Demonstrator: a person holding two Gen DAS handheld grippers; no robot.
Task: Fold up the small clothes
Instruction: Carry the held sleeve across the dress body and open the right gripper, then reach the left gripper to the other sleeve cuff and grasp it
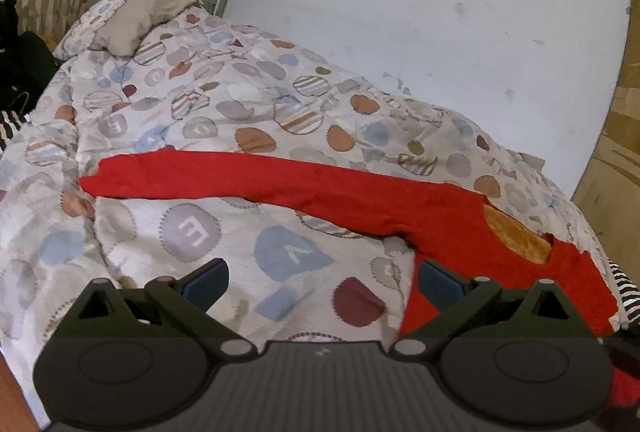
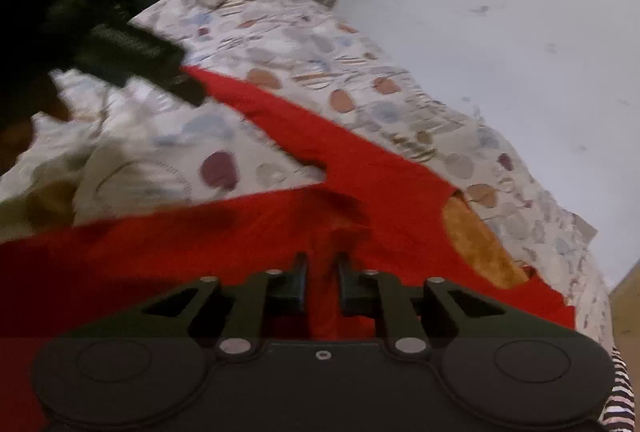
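Red sweater [image 1: 360, 199] lies flat on the bed's patterned duvet [image 1: 200, 103], mid-frame. Left tool [image 1: 320, 284] spread, empty, lower centre. Right tool [image 2: 323, 280] narrowly parted over red cloth, pinching nothing.

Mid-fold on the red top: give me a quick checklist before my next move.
1. Left gripper open and empty: ok.
2. Sleeve stretched straight across the duvet: ok.
3. Right gripper gripping the red top: cannot tell; narrow gap, red cloth seen through it, blurred view.
4. Cloth smooth ahead of the right gripper: not ok, it looks rumpled.
5. Neck opening in view: ok.
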